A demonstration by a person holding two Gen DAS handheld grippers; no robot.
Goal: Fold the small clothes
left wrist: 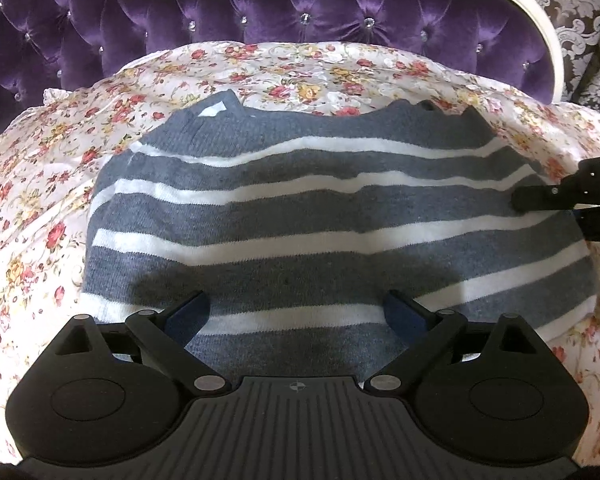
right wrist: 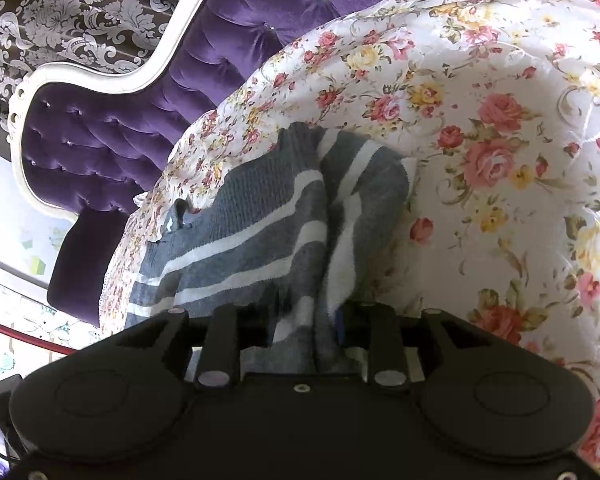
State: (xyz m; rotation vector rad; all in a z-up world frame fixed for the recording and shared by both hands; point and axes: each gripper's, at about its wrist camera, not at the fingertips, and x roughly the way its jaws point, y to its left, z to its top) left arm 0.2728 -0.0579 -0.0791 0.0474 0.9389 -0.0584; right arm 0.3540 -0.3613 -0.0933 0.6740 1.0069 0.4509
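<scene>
A grey sweater with white stripes (left wrist: 300, 208) lies spread on a floral bedspread (left wrist: 40, 200), its neck with a white label at the far left. My left gripper (left wrist: 298, 304) hovers over the sweater's near hem, jaws wide apart with nothing between them. My right gripper (left wrist: 548, 212) reaches in from the right onto the sweater's right edge. In the right wrist view the sweater (right wrist: 252, 232) rises in a bunched fold between the right gripper's (right wrist: 308, 320) parted jaws. One blue pad (right wrist: 340, 320) shows beside the cloth; the other is hidden by it.
A purple tufted headboard (left wrist: 260, 8) with a white frame runs behind the bed. Patterned wallpaper (right wrist: 80, 12) lies beyond it. The bedspread (right wrist: 480, 120) stretches to the right of the sweater. A red rod (right wrist: 20, 336) lies off the bed's left side.
</scene>
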